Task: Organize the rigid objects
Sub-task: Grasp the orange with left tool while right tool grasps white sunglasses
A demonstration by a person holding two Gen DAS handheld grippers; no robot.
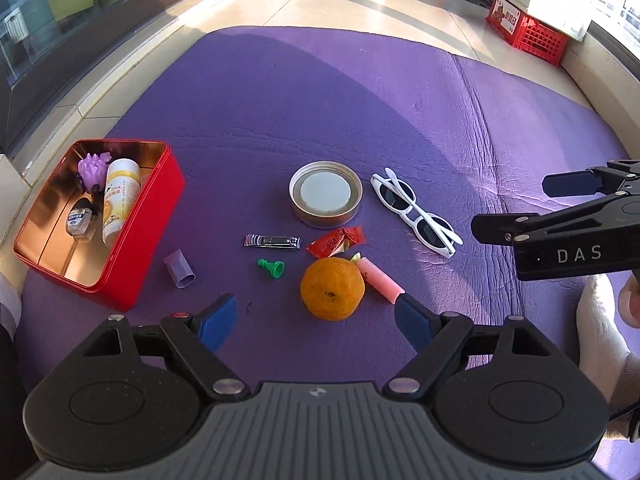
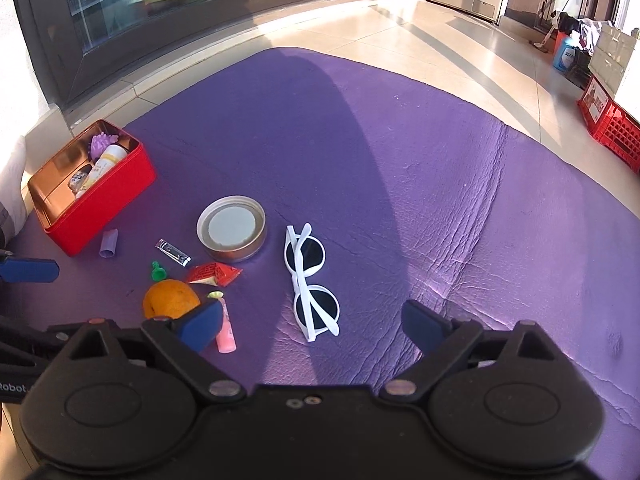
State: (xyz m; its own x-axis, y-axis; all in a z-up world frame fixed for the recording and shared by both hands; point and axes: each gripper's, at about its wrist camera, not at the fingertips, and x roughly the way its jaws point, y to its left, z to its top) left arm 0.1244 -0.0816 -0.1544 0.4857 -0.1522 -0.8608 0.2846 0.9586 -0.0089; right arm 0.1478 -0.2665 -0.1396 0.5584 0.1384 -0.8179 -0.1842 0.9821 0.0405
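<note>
Sorting looks partly done: the red tin (image 1: 120, 272) already holds a vitamin bottle (image 1: 119, 200), a purple spiky toy (image 1: 94, 168) and a small bottle (image 1: 80, 220), while sunglasses (image 2: 310, 280), nail clipper (image 1: 273, 241), jar lid (image 1: 326, 199), orange (image 1: 333, 289) and pink tube (image 1: 380, 281) lie loose on the purple mat (image 1: 360, 120), with left gripper (image 1: 316, 320) and right gripper (image 2: 316, 324) both wide open and empty.

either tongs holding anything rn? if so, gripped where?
Nothing held. Left tongs are open above the orange; right tongs are open near the white sunglasses, touching neither.

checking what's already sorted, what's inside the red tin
In the red tin: a purple spiky toy, a white bottle and a small clear bottle. Its near wall hides some floor.
</note>
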